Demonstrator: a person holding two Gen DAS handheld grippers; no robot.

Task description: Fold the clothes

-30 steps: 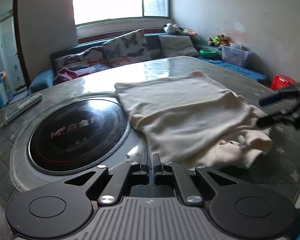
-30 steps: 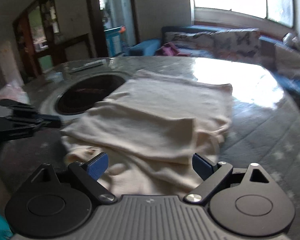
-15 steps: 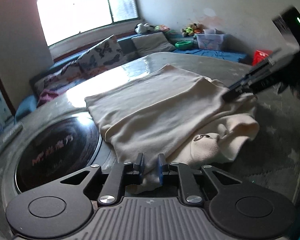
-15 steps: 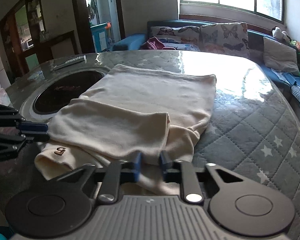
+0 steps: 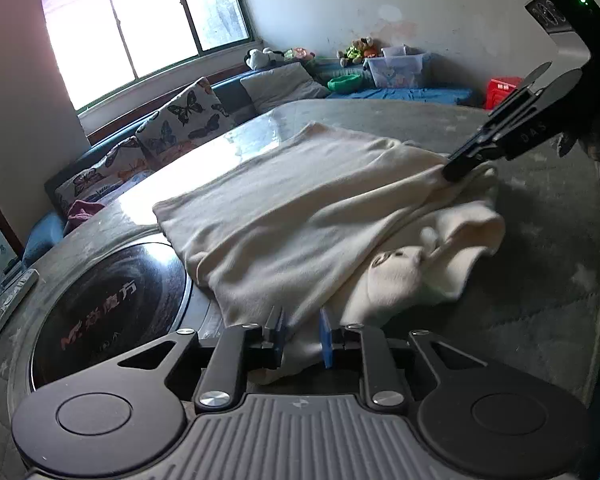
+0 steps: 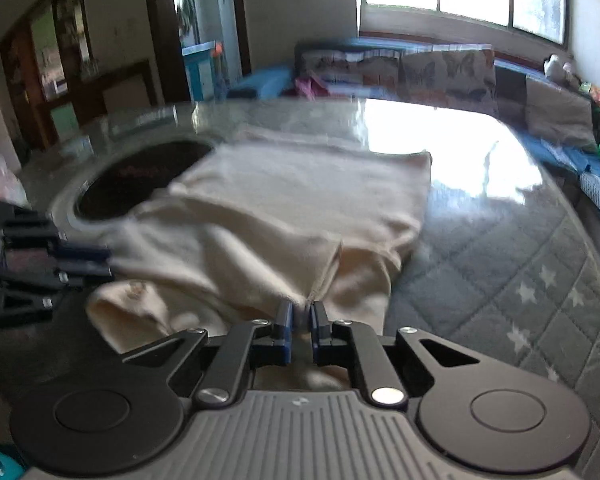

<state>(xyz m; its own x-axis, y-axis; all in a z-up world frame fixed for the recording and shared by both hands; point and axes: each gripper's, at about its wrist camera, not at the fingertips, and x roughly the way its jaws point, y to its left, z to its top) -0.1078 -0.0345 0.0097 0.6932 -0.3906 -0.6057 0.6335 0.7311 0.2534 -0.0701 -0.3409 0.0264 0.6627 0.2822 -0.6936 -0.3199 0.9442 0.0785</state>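
Cream garment (image 5: 300, 216) cloth is pinched at its near edge in both my tools: the right gripper (image 6: 300, 316) has just closed tight on a bunched corner, while the left gripper (image 5: 302, 334), whose jaws have just eased slightly apart, has a thick fold between its pads. Beyond them it lies on the quilted table (image 6: 500, 264), partly over the black cooktop (image 5: 112, 312). I judge the sleeves folded in; the bottom-to-top fold remains.
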